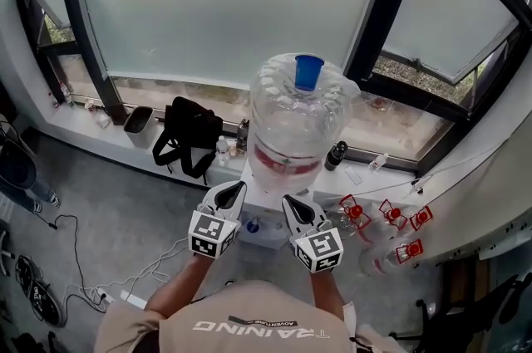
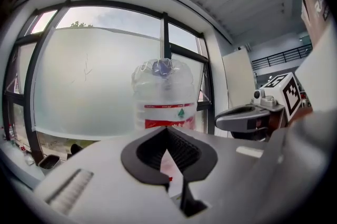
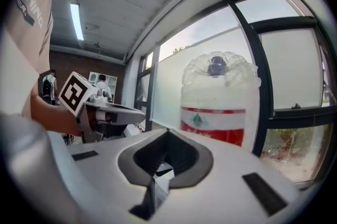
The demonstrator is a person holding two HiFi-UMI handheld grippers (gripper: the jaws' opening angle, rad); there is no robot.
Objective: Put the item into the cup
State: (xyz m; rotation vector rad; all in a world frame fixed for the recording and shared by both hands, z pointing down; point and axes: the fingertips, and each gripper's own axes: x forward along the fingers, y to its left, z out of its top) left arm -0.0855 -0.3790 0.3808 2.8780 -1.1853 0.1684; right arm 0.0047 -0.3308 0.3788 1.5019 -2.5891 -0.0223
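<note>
In the head view a blue cup (image 1: 308,71) stands upright on top of the big clear bottle (image 1: 295,127), which sits on a white dispenser (image 1: 268,228) by the window sill. The left hand-held gripper (image 1: 233,193) and the right hand-held gripper (image 1: 293,205) are held side by side just before the bottle's lower part, well below the cup. Which item is meant cannot be told, and the cup's inside does not show. The scene therefore fits either empty jaws with the item yet to be fetched, or the item already dropped in and the jaws drawn away. Any reach to the cup would have to go high, over the bottle's rounded shoulder, and the perched cup looks easy to tip. A black bag (image 1: 189,135), a dark bin (image 1: 138,125) and a small dark flask (image 1: 335,154) lie along the sill. Red-capped jugs (image 1: 391,231) crowd the right and cables (image 1: 79,260) trail on the floor at the left. In the left gripper view the jaws are together with nothing between them, and the bottle fills the middle ahead. In the right gripper view the jaws are likewise together and bare. The bottle's red label (image 3: 214,125) is close in front.
</note>
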